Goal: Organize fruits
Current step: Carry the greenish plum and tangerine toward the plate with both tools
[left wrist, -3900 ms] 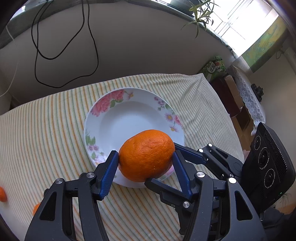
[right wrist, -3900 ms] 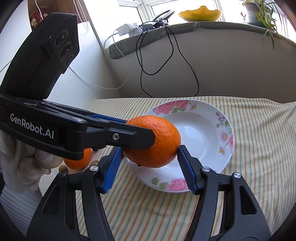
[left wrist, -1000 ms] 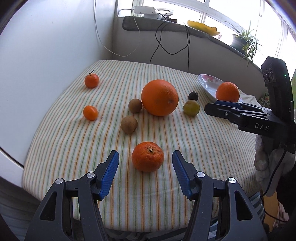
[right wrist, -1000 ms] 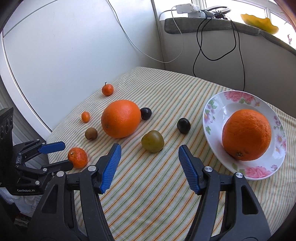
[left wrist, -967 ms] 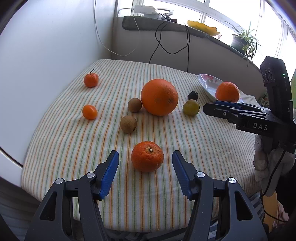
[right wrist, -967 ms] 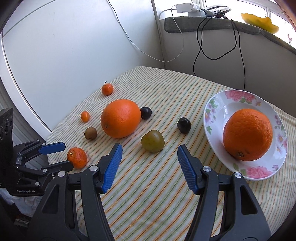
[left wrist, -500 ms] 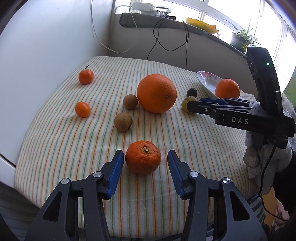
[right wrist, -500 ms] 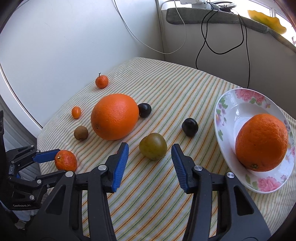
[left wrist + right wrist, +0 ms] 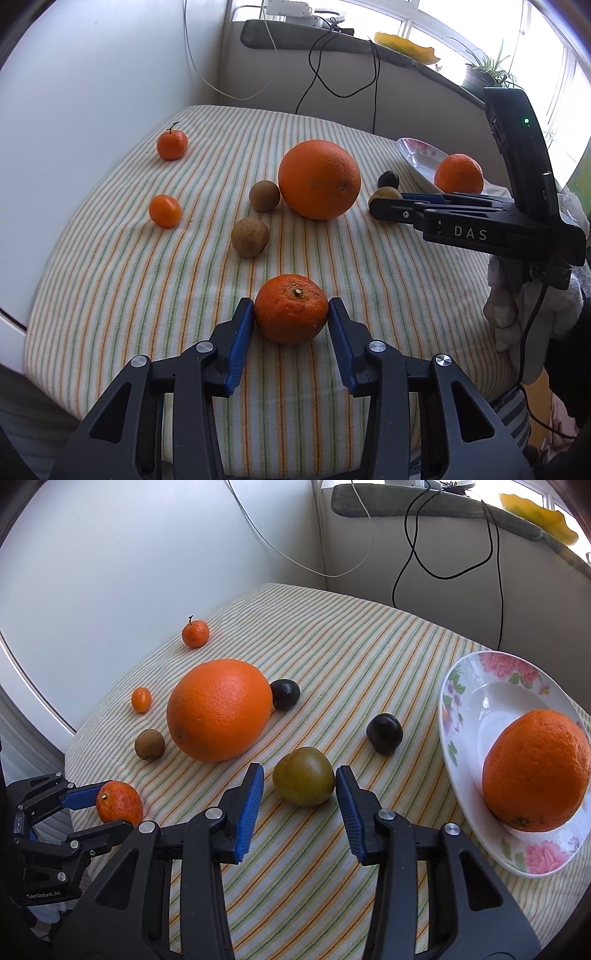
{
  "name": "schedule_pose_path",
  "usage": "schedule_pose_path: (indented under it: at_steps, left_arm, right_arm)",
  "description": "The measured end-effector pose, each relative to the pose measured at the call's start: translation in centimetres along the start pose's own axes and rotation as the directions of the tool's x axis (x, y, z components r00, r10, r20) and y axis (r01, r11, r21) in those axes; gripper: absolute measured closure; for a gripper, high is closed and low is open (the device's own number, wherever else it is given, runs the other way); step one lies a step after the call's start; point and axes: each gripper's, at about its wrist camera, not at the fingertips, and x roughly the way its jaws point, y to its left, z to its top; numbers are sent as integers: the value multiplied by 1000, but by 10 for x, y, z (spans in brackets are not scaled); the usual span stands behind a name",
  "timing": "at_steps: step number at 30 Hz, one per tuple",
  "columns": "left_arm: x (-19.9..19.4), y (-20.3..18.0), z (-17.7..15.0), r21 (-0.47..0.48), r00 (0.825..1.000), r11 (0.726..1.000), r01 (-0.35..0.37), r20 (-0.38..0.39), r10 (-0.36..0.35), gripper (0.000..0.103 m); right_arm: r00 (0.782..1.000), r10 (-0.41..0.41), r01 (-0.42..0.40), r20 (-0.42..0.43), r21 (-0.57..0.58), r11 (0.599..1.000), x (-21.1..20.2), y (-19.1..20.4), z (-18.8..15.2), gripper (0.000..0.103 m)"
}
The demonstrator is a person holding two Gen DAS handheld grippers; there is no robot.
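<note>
My left gripper point(image 9: 291, 313) has its blue pads against both sides of a mandarin point(image 9: 291, 314) that rests on the striped cloth near the table's front edge; it also shows in the right wrist view point(image 9: 119, 801). My right gripper point(image 9: 299, 777) is open, its pads either side of a yellow-green plum point(image 9: 303, 781) with small gaps. A flowered plate point(image 9: 465, 716) at the right holds one orange point(image 9: 535, 770). A very large orange point(image 9: 219, 709) lies mid-table.
Two dark plums point(image 9: 384, 733) point(image 9: 284, 694), two brown kiwis point(image 9: 250, 236) point(image 9: 264, 195), a stemmed tangerine point(image 9: 172, 144) and a kumquat point(image 9: 165, 211) lie scattered on the cloth. White wall at left; sill with cables behind. The table edge is close in front.
Both grippers have moved forward and narrowed. The left pads have closed onto the mandarin. The right pads have come around the yellow-green plum.
</note>
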Motion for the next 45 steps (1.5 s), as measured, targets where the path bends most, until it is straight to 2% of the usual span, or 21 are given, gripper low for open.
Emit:
schedule_pose_path:
  at_steps: [2,4,14,24,35,45]
  left_arm:
    - [0,0,-1,6,1000,1000,-1,2,1,64]
    - [-1,0,-1,4,1000,1000,2,4,-2,64]
    - [-2,1,-1,-1,1000,1000,16,12,-16,65]
    - [-11,-6,11,12,998,999,50,44,-50,65]
    - [-16,-29,47,83,989,992,93,103,-102,65]
    - [-8,-54,83,161,978,978,132,138,-155,65]
  right_arm:
    - [1000,-3,3,-2,-1,1000,0,0,0,61]
    - [1000,-14,14,-7,1,1000,1,0,0,67]
    - [1000,-4,4,7,14,1000,-2,-1,0,70]
    - [998,15,-17,59,35,999,-26,-2,-1,70]
    - [989,6,-15,150,58,998,-74,-19,7,70]
    - [976,-40,21,212,93,995,-107,-47,13,70]
